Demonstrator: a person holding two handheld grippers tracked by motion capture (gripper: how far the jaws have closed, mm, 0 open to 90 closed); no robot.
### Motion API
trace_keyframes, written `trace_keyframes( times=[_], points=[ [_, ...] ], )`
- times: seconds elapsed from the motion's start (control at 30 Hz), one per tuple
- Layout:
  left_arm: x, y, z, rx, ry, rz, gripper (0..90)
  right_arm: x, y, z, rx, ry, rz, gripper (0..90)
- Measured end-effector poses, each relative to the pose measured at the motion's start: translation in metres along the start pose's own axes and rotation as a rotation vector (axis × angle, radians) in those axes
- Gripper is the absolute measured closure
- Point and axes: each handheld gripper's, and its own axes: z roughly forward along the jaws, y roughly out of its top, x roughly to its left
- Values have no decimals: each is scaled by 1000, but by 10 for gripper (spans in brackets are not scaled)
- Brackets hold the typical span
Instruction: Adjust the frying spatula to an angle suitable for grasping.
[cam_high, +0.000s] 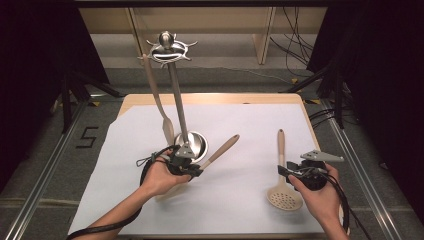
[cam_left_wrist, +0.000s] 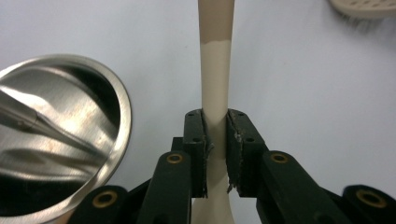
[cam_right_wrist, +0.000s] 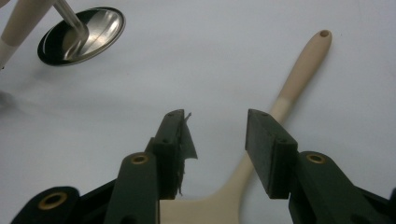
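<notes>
A white sheet (cam_high: 240, 135) is covering a pale wooden table (cam_high: 215, 97), which is standing on a grey floor between dark curtains at nine and three o'clock; cables are lying on the floor toward one o'clock, and metal rails are running along both sides.

In the high view, a steel utensil stand (cam_high: 176, 95) is rising from its round base (cam_high: 192, 142) near the table's centre, and a beige spoon (cam_high: 159, 100) is hanging from the hook ring at its top. At seven o'clock from the base, the left gripper (cam_high: 192, 170) is clamping a beige utensil (cam_high: 220, 150) whose handle is pointing toward two o'clock. At four o'clock on the sheet, the right gripper (cam_high: 287, 172) is sitting over the handle of a slotted spoon (cam_high: 282, 192), which is lying flat with its perforated bowl toward six o'clock.

The left gripper view is showing what the high view is not: the two pads are pressing the utensil's narrow neck (cam_left_wrist: 215, 126) from either side, with the steel base (cam_left_wrist: 60, 140) just beside at nine o'clock.

The right gripper view is showing the jaws standing wide, the slotted spoon's handle (cam_right_wrist: 289, 88) lying on the sheet below the gap; the pads are probably not touching it.
</notes>
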Motion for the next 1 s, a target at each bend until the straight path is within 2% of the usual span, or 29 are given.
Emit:
trace_keyframes(
  times=[0.03, 0.07, 0.1, 0.13, 0.17, 0.23, 0.3, 0.37, 0.4, 0.5, 0.53, 0.57, 0.6, 0.67, 0.7, 0.8, 0.83, 1.0],
  points=[
    [0, 0, -1, -24, -12, -6, 782, 3, 0, -1, 7, -2, 33, 586],
    [0, 0, -1, -38, 1, -3, 782, 3, 0, 0, 3, -3, 22, 586],
    [-1, -1, -2, -58, -1, -8, 782, 1, 0, -1, -3, -10, -10, 586],
    [-2, -1, -3, -71, 2, -26, 782, 1, 0, -1, -3, -10, -10, 586],
    [-1, -1, -3, -89, -1, -14, 782, 1, 0, -1, -3, -9, -9, 586],
    [-3, 0, -5, -116, 3, -31, 782, 1, 0, -1, -4, -9, -8, 586],
    [-5, 0, -5, -168, 5, -65, 782, 1, 0, -1, -4, -8, -8, 585],
    [-5, 1, -7, -201, -4, -57, 782, 1, 1, -1, -5, -8, -8, 586],
    [-6, 1, -7, -225, -1, -78, 782, 1, 1, -1, -5, -8, -8, 586],
    [-5, 3, -10, -269, -14, -72, 782, 1, 1, -1, -7, -17, -14, 586],
    [-5, 3, -11, -286, -7, -75, 782, 2, 0, 0, 0, 11, 10, 586],
    [-5, 4, -12, -281, -14, -76, 782, 2, 0, 0, 0, 10, 7, 586],
    [-7, 4, -13, -283, -13, -97, 782, 2, 0, 0, 0, 11, 6, 586],
    [-5, 4, -13, -304, -31, -91, 782, 2, 1, -1, 6, 0, 5, 586],
    [-5, 4, -14, -305, -21, -94, 782, 2, 1, -1, 4, 0, 2, 586],
    [-5, 3, -14, -331, -30, -99, 782, 2, 1, -1, 3, 3, 1, 586],
    [-5, 4, -14, -333, -20, -102, 782, 2, 1, 0, -6, 14, 4, 586],
    [-7, 5, -17, -366, -11, -108, 782, 2, 1, 0, -6, 13, 2, 586]
  ],
)
